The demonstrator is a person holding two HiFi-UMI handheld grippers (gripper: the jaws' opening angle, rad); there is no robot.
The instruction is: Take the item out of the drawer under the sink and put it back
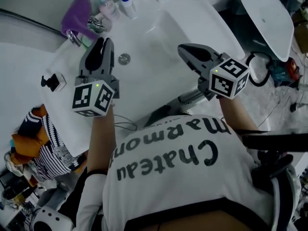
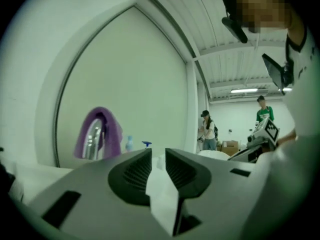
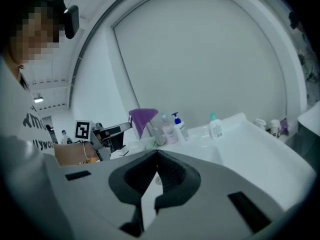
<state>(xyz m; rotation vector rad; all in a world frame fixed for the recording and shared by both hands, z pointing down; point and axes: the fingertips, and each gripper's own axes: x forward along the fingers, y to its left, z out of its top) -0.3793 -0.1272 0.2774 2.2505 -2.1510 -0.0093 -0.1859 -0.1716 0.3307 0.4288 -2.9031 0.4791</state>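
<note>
Neither the drawer under the sink nor any item from it shows in any view; the person's shirt hides the space below the basin. My left gripper (image 1: pixel 102 42) hangs over the left side of the white sink (image 1: pixel 159 32), pointing at the faucet (image 1: pixel 96 24). Its jaws (image 2: pixel 158 154) stand a narrow gap apart with nothing between them. My right gripper (image 1: pixel 185 49) hovers over the basin's right side. In the right gripper view its fingertips (image 3: pixel 157 153) meet, and it holds nothing.
A purple cloth (image 1: pixel 79 13) drapes over the faucet, with pump bottles (image 1: pixel 126 4) along the back rim. The drain (image 1: pixel 124 58) lies between the grippers. A small black object (image 1: pixel 53 82) sits on the counter's left. Striped cloth (image 1: pixel 45 143) lies lower left. Two people (image 2: pixel 208 130) stand far off.
</note>
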